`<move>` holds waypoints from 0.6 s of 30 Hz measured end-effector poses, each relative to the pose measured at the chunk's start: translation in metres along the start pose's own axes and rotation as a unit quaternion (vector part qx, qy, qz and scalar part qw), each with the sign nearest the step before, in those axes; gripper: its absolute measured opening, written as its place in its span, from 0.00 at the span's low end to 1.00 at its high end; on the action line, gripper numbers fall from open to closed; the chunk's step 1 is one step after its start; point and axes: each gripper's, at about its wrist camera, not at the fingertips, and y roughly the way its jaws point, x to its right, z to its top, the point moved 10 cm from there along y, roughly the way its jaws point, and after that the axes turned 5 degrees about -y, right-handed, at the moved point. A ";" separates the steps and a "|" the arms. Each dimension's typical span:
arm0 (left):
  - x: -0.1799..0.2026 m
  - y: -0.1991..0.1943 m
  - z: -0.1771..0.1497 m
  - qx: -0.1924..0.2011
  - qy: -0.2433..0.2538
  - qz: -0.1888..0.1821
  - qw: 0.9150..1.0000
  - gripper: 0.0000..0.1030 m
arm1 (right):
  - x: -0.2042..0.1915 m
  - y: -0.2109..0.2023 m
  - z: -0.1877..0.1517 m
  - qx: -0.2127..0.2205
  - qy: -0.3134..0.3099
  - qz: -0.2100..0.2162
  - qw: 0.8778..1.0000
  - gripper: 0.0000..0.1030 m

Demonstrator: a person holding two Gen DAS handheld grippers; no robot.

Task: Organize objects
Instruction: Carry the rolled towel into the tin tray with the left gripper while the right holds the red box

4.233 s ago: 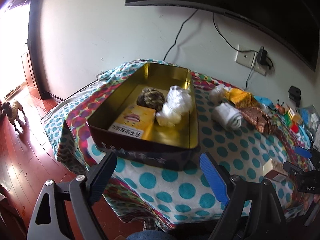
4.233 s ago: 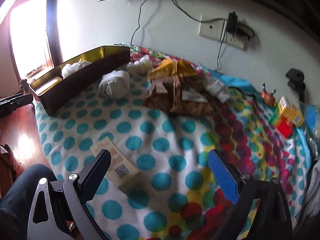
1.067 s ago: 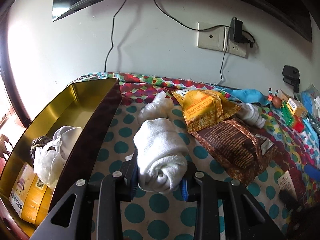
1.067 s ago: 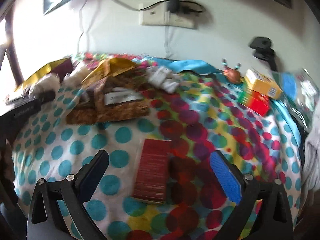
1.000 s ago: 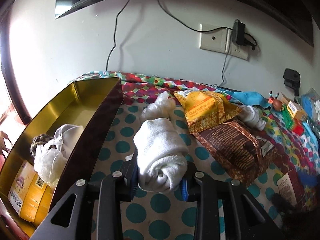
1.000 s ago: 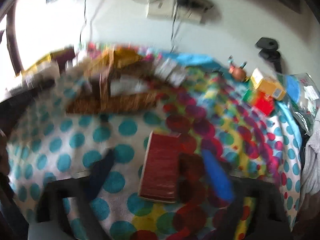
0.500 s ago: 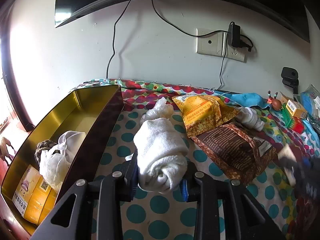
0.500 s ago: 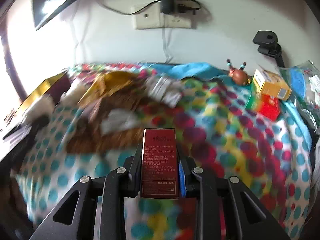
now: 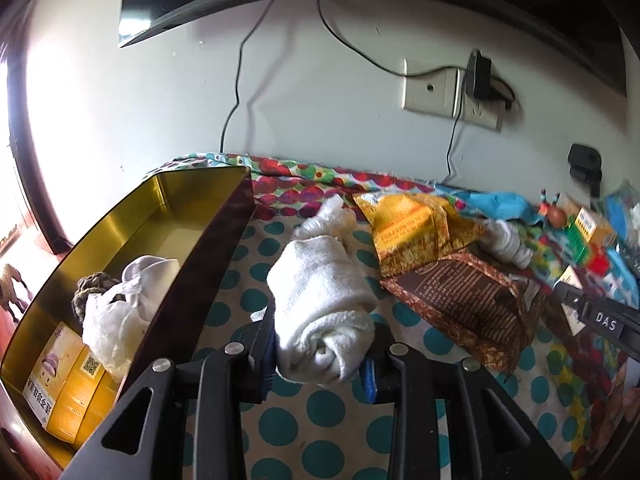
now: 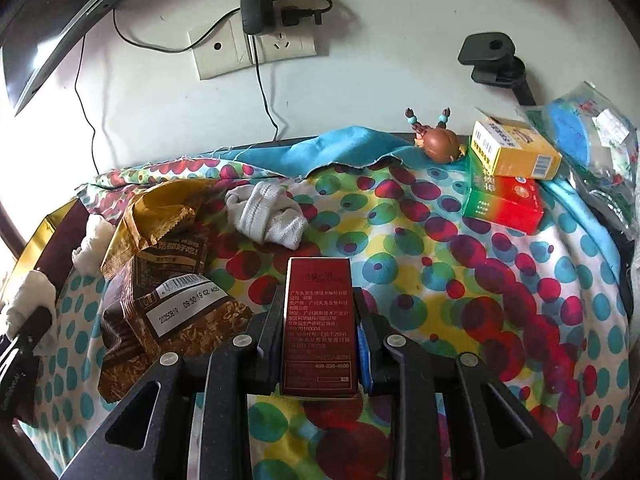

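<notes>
My left gripper [image 9: 320, 364] is shut on a rolled white towel [image 9: 320, 304] and holds it above the polka-dot cloth, just right of the gold tin box [image 9: 168, 216]. The tin holds a white plastic bag [image 9: 116, 308], a brown ball [image 9: 90, 286] and a yellow carton [image 9: 68, 384]. My right gripper [image 10: 320, 344] is shut on a dark red box [image 10: 318, 320], held above the cloth. The towel also shows at the left edge of the right wrist view [image 10: 28, 296].
On the cloth lie a yellow snack bag [image 9: 416, 228], a brown snack bag [image 10: 168, 316], a second white cloth roll [image 9: 328, 216], white socks [image 10: 268, 216], a small figurine [image 10: 438, 142] and stacked yellow and red-green boxes [image 10: 508, 176]. Wall sockets and cables are behind.
My right gripper has closed on the dark red box and lifted it off the cloth. My left gripper has kept hold of the towel and has risen slightly.
</notes>
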 end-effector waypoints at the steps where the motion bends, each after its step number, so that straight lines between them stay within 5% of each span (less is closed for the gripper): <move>1: -0.005 -0.003 -0.001 -0.003 -0.002 0.004 1.000 0.32 | 0.002 0.003 -0.001 -0.007 0.006 0.004 1.000 0.26; 4: -0.023 -0.027 0.013 0.013 -0.033 -0.008 0.999 0.32 | 0.008 0.017 -0.008 -0.040 0.029 0.023 0.999 0.26; 9: -0.083 -0.071 0.055 0.056 -0.064 0.012 0.996 0.33 | 0.010 0.012 -0.008 -0.034 0.044 0.039 0.998 0.26; 13: -0.143 -0.060 0.051 0.009 -0.051 0.080 0.995 0.33 | 0.010 0.013 -0.007 -0.034 0.045 0.041 0.998 0.26; 18: -0.159 -0.059 0.016 -0.021 -0.010 0.101 0.995 0.33 | 0.010 0.014 -0.008 -0.033 0.051 0.047 0.997 0.26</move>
